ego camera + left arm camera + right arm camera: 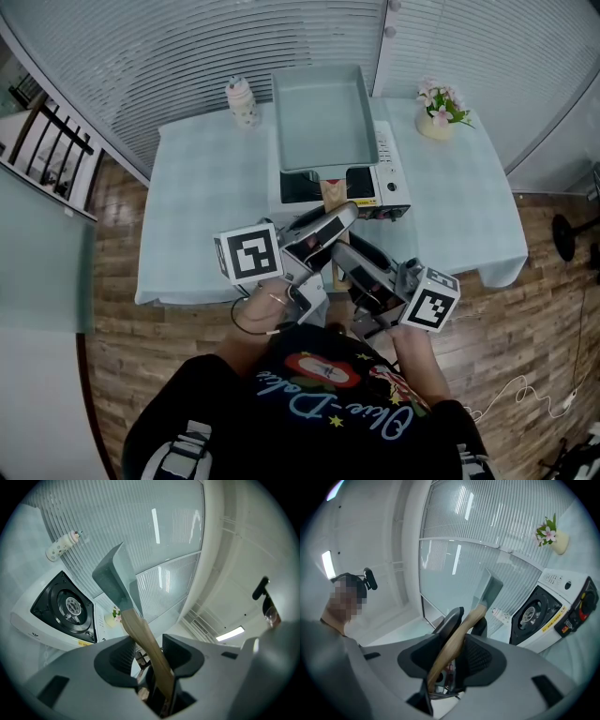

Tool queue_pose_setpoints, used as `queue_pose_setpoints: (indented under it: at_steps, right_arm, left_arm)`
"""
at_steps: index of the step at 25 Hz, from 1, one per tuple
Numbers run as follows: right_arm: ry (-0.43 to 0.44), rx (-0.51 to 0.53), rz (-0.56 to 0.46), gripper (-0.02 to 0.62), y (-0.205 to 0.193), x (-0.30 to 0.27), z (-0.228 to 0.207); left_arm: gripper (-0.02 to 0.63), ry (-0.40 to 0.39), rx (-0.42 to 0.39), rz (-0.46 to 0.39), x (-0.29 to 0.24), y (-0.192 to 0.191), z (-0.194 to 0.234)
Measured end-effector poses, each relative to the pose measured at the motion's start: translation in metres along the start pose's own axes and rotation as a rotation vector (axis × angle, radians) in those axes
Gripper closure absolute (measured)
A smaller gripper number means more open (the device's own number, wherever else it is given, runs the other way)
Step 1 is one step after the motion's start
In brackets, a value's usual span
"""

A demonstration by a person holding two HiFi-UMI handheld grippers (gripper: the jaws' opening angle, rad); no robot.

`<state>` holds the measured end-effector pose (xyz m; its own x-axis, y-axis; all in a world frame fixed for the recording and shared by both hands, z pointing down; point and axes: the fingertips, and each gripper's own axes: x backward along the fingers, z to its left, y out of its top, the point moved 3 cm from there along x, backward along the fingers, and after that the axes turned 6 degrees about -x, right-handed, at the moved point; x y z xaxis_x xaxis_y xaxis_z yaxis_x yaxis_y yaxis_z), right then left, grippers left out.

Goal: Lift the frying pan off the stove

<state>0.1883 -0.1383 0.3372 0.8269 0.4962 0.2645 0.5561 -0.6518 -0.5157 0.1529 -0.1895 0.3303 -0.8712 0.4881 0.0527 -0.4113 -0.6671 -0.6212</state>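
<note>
Pan: frying pan held clear above stove.
Left gripper: clamped on wooden handle.
Right gripper: clamped on handle's near end.

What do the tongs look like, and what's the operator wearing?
Left tongs and right tongs: grey moulded bodies, dark ribbed pads, each with a white cube bearing black square markers. A thin cable loops beside the left one. Black shirt with colourful print.

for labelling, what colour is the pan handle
Pan handle: light wood brown, best in the left gripper view.
</note>
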Motion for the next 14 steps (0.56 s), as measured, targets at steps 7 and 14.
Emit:
queue_pose_setpoints:
  at_steps: [7,14]
  right_arm:
    - [-0.001,0.003,0.003,0.437,-0.0002,0.0005,-0.0015]
    - [0.001,0.003,0.003,0.437,-0.0003,0.0001,-0.0018]
  left_arm:
    - [0.439,0.003,0.003,0.001,-0.0004,-0.0011,0.0016]
    - [0.439,0.004,0.002,-0.003,-0.0001,-0.0006,0.0022]
